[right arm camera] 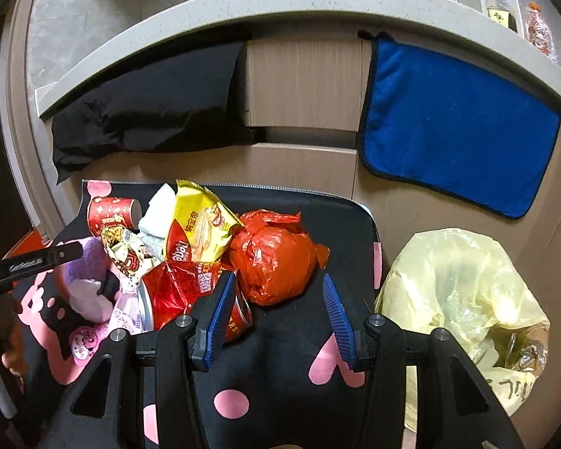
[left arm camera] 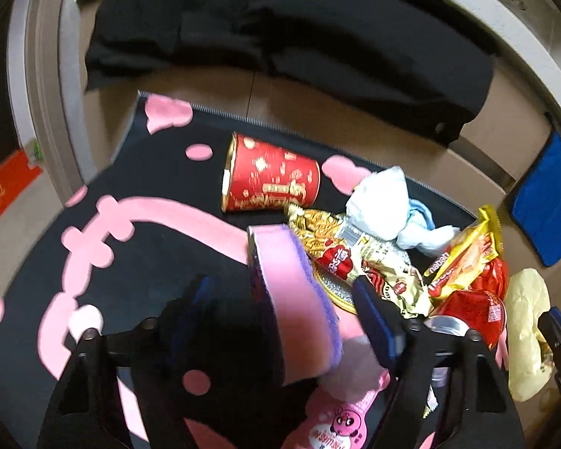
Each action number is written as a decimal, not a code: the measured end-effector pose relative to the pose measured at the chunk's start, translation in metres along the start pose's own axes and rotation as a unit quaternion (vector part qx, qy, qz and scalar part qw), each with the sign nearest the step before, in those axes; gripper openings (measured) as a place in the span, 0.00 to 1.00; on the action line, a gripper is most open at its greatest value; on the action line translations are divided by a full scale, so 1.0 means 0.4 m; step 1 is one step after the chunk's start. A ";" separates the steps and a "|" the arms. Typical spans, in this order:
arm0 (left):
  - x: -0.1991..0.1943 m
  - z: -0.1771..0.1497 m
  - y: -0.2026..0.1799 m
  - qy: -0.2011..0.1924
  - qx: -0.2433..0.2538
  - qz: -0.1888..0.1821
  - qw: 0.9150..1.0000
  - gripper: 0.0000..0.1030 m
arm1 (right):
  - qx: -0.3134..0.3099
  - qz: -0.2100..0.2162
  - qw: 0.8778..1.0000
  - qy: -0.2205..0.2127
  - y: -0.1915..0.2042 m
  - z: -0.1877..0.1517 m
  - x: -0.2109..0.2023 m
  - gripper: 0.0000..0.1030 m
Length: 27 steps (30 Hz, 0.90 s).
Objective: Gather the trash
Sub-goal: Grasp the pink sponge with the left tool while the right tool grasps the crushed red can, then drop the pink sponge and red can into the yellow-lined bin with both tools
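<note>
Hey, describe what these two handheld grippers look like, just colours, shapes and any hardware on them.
The right gripper has black plastic linkage arms with triangular cut-outs, silver round pivot bolts, and two blue ribbed finger pads. The left gripper shares the black frame, dark bolts and blue pads. No cables or sleeves are visible.

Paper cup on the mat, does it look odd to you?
Yes. The red paper cup lies tipped on its side on the black and pink mat, beside the wrapper pile, mouth facing sideways. Nothing visibly spilled from it.
</note>
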<state>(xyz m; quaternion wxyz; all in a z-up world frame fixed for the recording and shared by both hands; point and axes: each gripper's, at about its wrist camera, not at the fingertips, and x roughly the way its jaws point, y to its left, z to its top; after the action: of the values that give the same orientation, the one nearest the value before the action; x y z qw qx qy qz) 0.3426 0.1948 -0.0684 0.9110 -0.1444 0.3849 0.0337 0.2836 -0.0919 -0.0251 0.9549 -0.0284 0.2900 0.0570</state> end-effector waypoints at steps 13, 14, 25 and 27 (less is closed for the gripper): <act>-0.047 0.006 0.032 0.001 -0.003 -0.033 0.999 0.32 | -0.023 0.106 0.992 0.065 0.060 -0.015 0.156 0.45; -0.060 0.005 0.035 -0.004 -0.001 -0.034 0.999 0.32 | -0.026 0.104 0.992 0.072 0.064 -0.019 0.176 0.45; -0.199 -0.018 0.003 -0.051 0.022 -0.055 0.997 0.32 | -0.056 0.130 0.989 0.048 0.079 -0.003 0.112 0.41; -0.224 -0.019 -0.029 -0.064 0.032 -0.064 0.995 0.32 | -0.062 0.120 0.990 0.030 0.065 0.012 0.066 0.41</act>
<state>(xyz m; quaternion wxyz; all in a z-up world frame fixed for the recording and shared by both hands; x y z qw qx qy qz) 0.2765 0.1860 -0.0068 0.9383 -0.1372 0.3163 -0.0275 0.3047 -0.0633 -0.0363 0.9285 -0.0543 0.3154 0.1883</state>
